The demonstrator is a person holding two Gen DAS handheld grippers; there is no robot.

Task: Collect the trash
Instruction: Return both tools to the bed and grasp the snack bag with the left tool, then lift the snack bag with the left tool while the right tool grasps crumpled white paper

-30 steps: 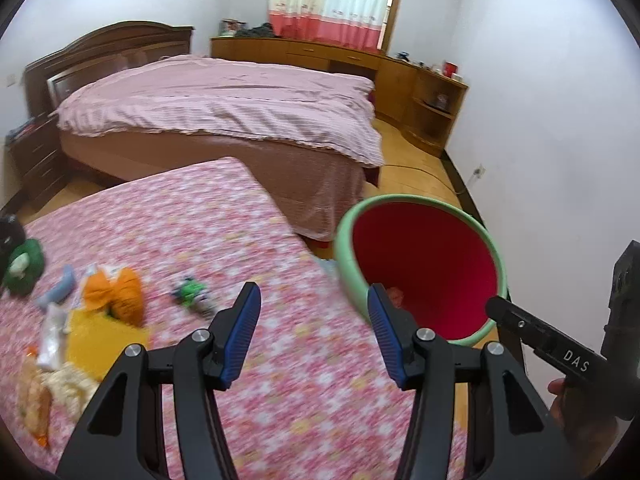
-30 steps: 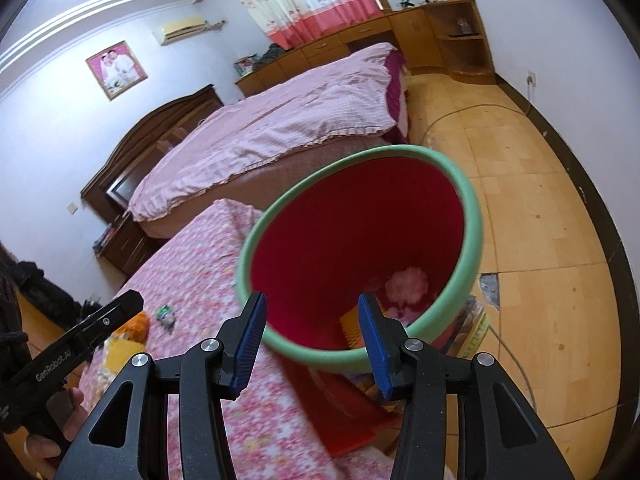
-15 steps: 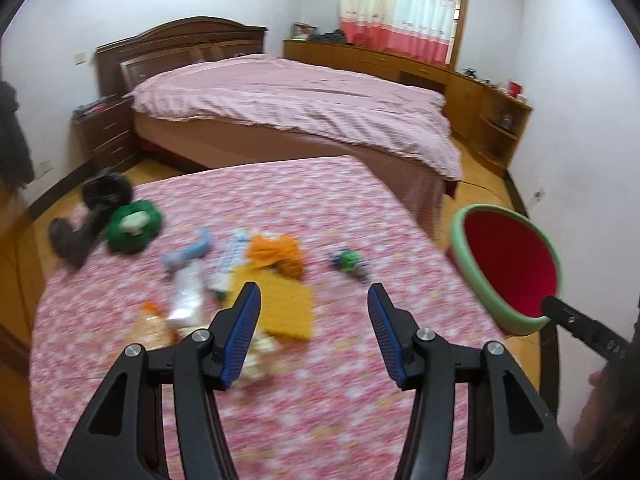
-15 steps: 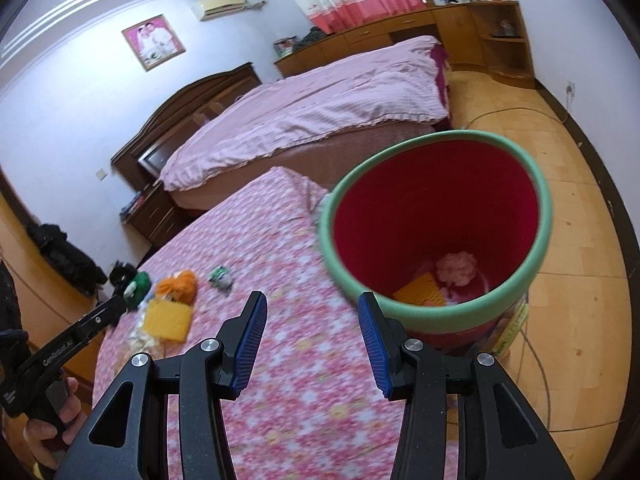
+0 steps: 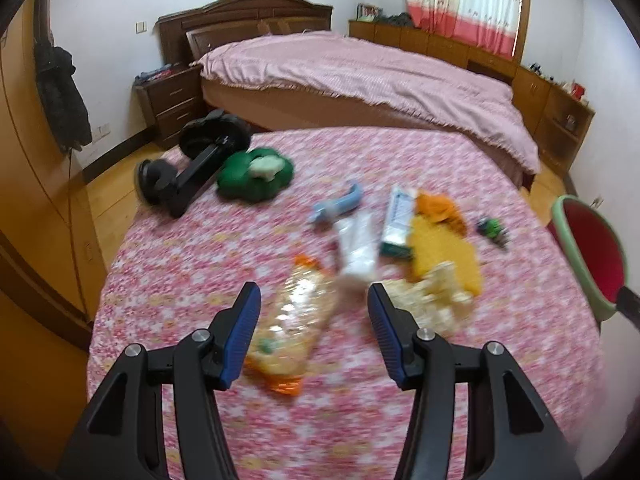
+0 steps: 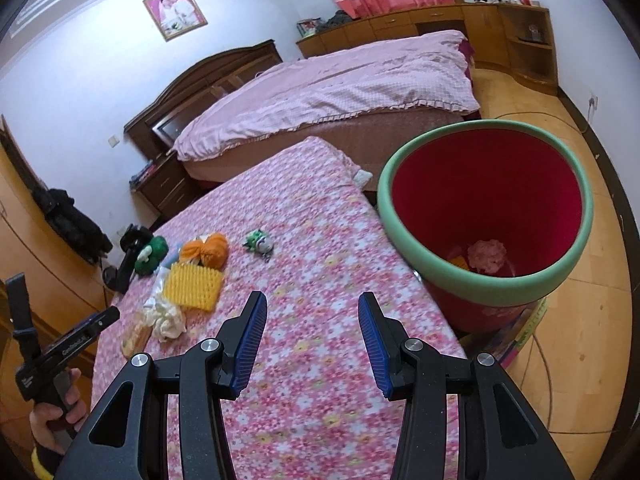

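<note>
The tablecloth [image 6: 320, 280] is looking like matt floral cotton, the snack wrapper [image 5: 292, 320] is gleaming as glossy clear plastic, the bin [image 6: 500, 288] is showing a smooth matt rim, and the gripper pads [image 5: 242, 334] are appearing ribbed blue rubber

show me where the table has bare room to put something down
Bare cloth lies between the right gripper and the bin, past the small green toy. The near left edge by the snack bag is free too. The pile around the yellow pad is crowded.
</note>
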